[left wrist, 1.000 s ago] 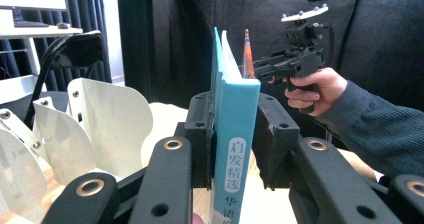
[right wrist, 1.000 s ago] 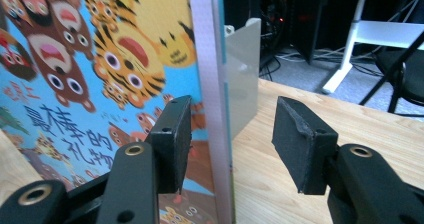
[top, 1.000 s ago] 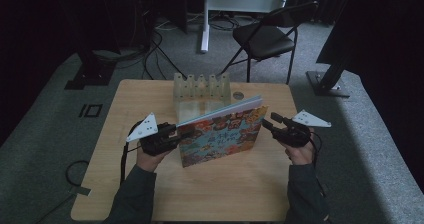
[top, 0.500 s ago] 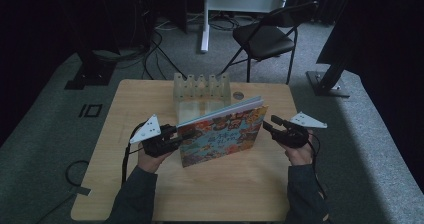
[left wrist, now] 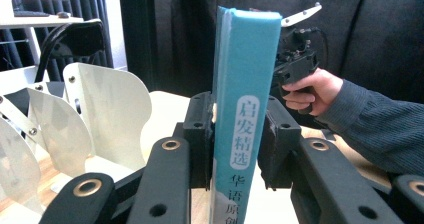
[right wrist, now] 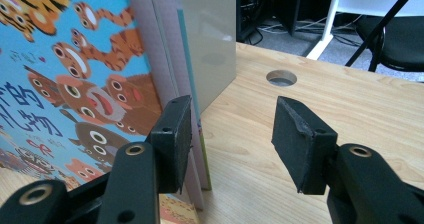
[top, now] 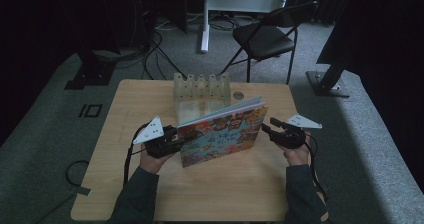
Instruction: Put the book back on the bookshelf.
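A colourful picture book [top: 222, 134] stands upright on its bottom edge on the wooden table [top: 225, 189]. My left gripper [top: 184, 139] is shut on the book's teal spine [left wrist: 245, 109], one jaw on each cover. My right gripper [top: 266, 126] is open at the book's other end. In the right gripper view the book's page edges [right wrist: 165, 74] lie just beyond the left jaw, and the gap of the right gripper [right wrist: 232, 134] holds nothing. The right gripper [left wrist: 295, 64] and its hand also show past the book in the left gripper view.
A pale rack of upright dividers [top: 201, 86] stands at the table's far side, just behind the book; its dividers [left wrist: 107, 114] are close on the left. A round hole [top: 238, 95] is in the tabletop. A folding chair [top: 265, 39] stands beyond the table.
Both hands have edged slightly inward toward the book. The book stays upright in about the same place, still held at its spine.
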Demonstrator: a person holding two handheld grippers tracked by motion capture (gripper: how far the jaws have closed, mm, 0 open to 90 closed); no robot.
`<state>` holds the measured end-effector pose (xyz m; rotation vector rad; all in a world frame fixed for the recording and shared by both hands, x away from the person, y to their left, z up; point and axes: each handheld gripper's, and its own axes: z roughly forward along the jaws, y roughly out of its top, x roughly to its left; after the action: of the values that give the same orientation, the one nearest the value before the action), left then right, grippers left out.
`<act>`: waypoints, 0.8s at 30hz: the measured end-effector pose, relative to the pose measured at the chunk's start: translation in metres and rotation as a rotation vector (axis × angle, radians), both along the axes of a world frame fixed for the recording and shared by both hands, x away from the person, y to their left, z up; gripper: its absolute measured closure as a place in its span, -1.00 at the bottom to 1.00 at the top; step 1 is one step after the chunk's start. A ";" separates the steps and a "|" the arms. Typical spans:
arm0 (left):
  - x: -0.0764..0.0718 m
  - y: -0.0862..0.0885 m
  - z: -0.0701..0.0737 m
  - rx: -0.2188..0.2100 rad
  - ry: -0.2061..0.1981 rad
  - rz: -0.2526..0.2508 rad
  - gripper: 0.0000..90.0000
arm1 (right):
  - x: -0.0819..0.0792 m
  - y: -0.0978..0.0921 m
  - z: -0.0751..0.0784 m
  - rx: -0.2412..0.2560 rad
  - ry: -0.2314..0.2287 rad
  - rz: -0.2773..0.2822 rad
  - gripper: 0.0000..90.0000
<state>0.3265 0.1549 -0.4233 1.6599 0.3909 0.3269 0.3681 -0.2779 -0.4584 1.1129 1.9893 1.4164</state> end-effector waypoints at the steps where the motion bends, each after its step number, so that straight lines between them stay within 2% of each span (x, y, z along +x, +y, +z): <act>1: 0.000 0.000 0.000 0.000 0.000 0.000 0.56 | 0.000 0.000 -0.001 0.000 0.003 -0.002 0.10; 17: 0.002 -0.008 -0.006 0.027 -0.003 0.013 0.51 | 0.004 0.000 -0.018 -0.079 0.044 -0.050 0.03; 24: 0.003 -0.010 -0.008 0.028 -0.003 0.014 0.51 | 0.004 -0.004 -0.026 -0.072 0.064 -0.064 -0.02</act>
<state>0.3294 0.1444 -0.4315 1.6842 0.3969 0.3466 0.3721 -0.2815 -0.4844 1.1926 2.0135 1.2821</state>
